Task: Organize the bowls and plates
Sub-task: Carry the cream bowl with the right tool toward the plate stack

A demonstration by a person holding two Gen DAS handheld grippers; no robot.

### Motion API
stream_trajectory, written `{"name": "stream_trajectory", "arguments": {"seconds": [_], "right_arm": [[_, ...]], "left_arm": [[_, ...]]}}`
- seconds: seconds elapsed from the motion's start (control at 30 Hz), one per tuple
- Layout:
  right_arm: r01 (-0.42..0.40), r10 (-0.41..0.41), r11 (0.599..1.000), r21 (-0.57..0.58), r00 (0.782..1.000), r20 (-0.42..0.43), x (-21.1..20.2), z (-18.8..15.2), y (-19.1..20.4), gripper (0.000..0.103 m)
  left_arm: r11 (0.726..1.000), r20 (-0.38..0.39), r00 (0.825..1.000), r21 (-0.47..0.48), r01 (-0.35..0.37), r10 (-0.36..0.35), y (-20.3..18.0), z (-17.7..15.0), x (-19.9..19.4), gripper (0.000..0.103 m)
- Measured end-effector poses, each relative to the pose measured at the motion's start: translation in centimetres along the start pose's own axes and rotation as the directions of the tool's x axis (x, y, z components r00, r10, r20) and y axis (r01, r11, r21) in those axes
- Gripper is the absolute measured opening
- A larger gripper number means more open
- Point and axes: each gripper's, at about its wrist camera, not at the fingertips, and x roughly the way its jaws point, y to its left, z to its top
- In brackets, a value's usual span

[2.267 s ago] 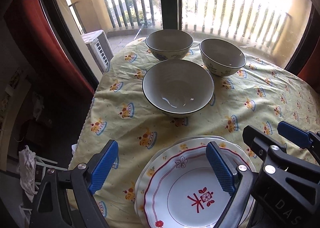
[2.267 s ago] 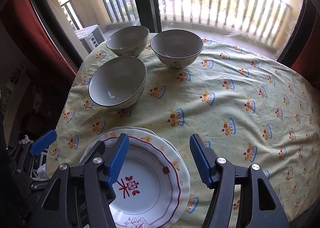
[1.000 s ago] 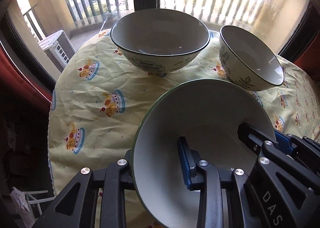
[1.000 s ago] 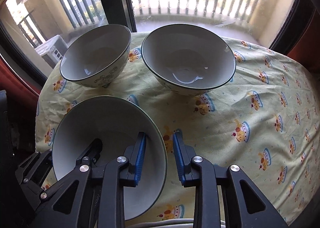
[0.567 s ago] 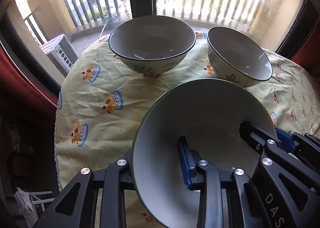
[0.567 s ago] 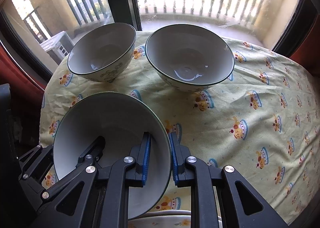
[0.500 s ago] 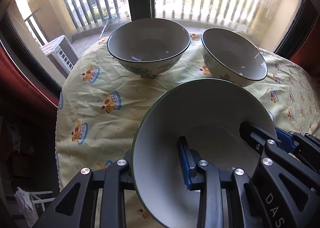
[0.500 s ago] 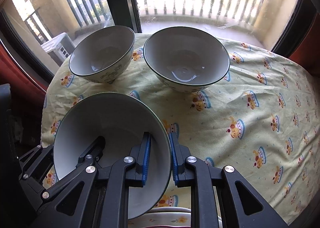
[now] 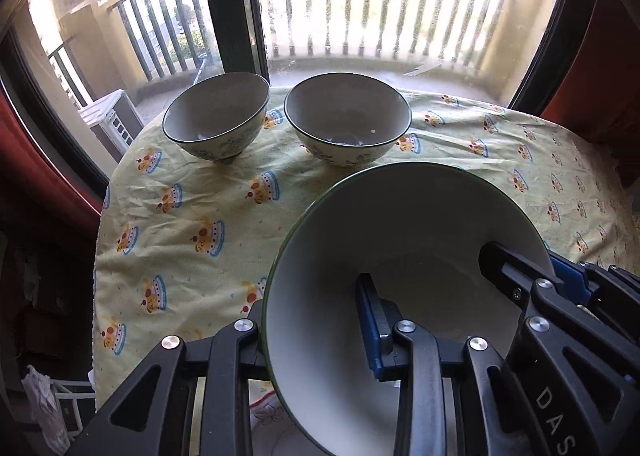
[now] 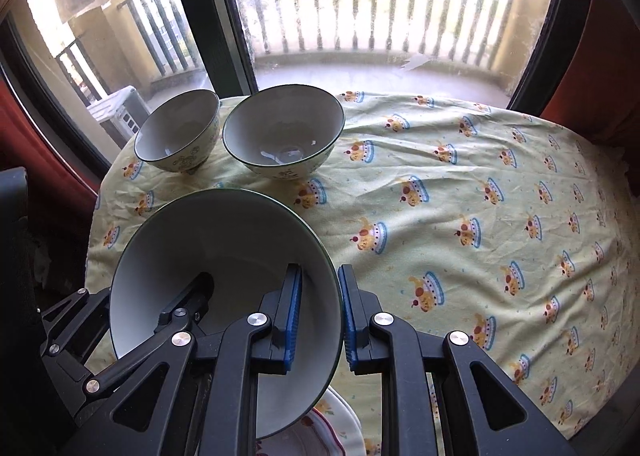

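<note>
Holding one big bowl (image 10: pixel 224 256) w/ both grippers, lifted clear of the yellow tablecloth (image 10: pixel 460 191) and tilted toward the cameras. Left gripper (image 9: pixel 312 332) clamped narrow on the bowl's left rim, one blue pad (image 9: pixel 370 320) inside the bowl, other finger outside the wall. Right gripper (image 10: pixel 318 316) pinched narrow on the right rim, pads either side of the wall, one in, one out. In left wrist view the right gripper also visible at the bowl's far right edge; in right wrist view the left gripper's black arm reaches in from the bowl's lower left.

Relative to the held bowl: two more bowls standing upright on the cloth beyond it, toward the window. Left rear bowl (image 10: pixel 178 131) just beside right rear bowl (image 10: pixel 284 131), rims nearly touching; can't tell if they do. Both empty, dark rims, pale pattern outside.

Directly below the held bowl, nearer the camera: edge of a red-trimmed plate (image 10: pixel 320 432) peeking out, mostly hidden by bowl + gripper frames. Past the rear bowls: balcony railing (image 10: pixel 360 15) thru glass, very bright.
</note>
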Motion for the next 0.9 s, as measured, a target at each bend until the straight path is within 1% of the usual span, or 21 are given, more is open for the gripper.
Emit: {"name": "stream_trajectory", "arguments": {"seconds": [0.2, 0.37, 0.67, 0.9], "right_arm": [[-0.011, 0.011, 1.000, 0.009, 1.000, -0.005, -2.3, -2.6, -4.4, 0.022], [-0.009, 0.009, 1.000, -0.003, 1.000, -0.013, -3.5, -4.9, -7.8, 0.022], [-0.014, 0.014, 1.000, -0.012, 0.998, -0.054, -3.9, -8.7, -13.0, 0.022], [-0.017, 0.016, 1.000, -0.006, 0.995, -0.098, -3.1, -10.9, -15.8, 0.022]], "left_arm": [[1.000, 0.000, 1.000, 0.011, -0.008, 0.008, -4.7, -2.4, -1.5, 0.031], [1.000, -0.015, 1.000, 0.006, -0.006, 0.007, -8.2, -4.4, -1.8, 0.031], [1.000, -0.063, 0.998, 0.005, -0.008, 0.009, -13.2, -8.2, -1.4, 0.031], [1.000, -0.107, 0.994, 0.004, -0.018, 0.018, -15.6, -10.2, -0.3, 0.031]]}}
